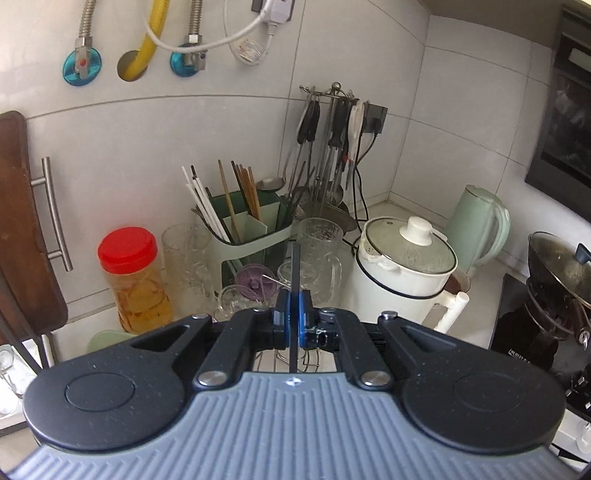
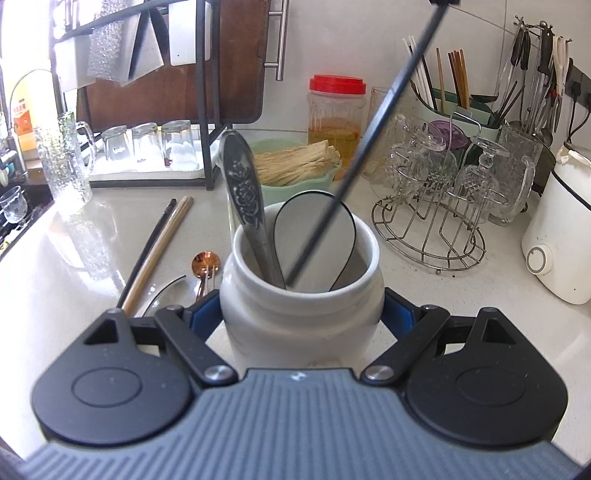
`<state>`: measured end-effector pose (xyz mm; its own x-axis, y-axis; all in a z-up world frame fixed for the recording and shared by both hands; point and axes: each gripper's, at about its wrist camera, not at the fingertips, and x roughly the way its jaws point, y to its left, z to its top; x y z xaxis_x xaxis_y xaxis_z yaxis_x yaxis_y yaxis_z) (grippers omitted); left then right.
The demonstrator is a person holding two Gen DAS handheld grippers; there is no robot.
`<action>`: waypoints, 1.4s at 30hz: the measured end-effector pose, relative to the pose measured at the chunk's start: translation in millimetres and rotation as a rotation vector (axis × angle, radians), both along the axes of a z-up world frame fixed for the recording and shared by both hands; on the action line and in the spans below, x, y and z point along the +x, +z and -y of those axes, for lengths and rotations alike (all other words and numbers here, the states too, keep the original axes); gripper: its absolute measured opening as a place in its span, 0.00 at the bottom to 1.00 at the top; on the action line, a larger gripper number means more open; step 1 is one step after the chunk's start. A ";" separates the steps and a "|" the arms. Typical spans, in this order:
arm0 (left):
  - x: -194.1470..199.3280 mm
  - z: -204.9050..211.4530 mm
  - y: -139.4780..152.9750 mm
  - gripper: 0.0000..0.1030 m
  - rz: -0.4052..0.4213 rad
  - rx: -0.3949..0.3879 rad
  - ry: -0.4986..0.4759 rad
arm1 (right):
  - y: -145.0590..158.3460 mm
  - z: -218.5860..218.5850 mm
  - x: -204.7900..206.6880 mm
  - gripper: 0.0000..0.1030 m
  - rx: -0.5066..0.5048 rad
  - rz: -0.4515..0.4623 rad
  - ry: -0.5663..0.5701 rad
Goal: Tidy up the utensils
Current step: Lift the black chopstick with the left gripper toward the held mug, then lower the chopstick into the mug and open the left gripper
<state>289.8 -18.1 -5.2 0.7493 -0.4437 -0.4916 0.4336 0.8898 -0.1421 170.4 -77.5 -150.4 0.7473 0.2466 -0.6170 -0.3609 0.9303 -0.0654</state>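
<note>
The right hand-held gripper (image 2: pixel 301 317) hugs the white jar (image 2: pixel 299 314) so it stays put on the counter (image 2: pixel 461 314). The left hand-held gripper (image 1: pixel 294 317) pinches a black chopstick (image 2: pixel 369 147), its tip already down in the jar beside the spoons.

Large glossy white wall tiles (image 1: pixel 207 147) meet in a corner behind the pale speckled stone surface (image 2: pixel 498 332). Two flexible metal hoses (image 1: pixel 85 22) and a yellow hose (image 1: pixel 146 44) enter the wall high up. A dark brown wooden cabinet door (image 1: pixel 18 221) with a brushed steel bar handle (image 1: pixel 55 214) stands at the surface's left edge. Daylight glares on the surface.
</note>
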 end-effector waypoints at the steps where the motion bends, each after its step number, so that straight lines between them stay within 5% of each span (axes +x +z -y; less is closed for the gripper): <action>1: -1.1 1.3 -3.6 0.05 -0.001 0.004 -0.006 | 0.0 0.1 -0.2 0.88 0.001 0.001 0.000; 22: -58.0 -18.5 -19.6 0.05 -0.158 0.025 -0.092 | -0.2 2.9 -0.1 0.88 0.010 0.011 0.022; 31: -65.0 -17.1 -23.4 0.05 -0.165 0.068 -0.087 | -0.9 3.5 -0.9 0.88 0.011 0.015 0.029; 42: -64.7 -22.8 -13.2 0.05 -0.165 0.034 -0.067 | -0.3 4.7 -0.8 0.88 0.013 0.015 0.045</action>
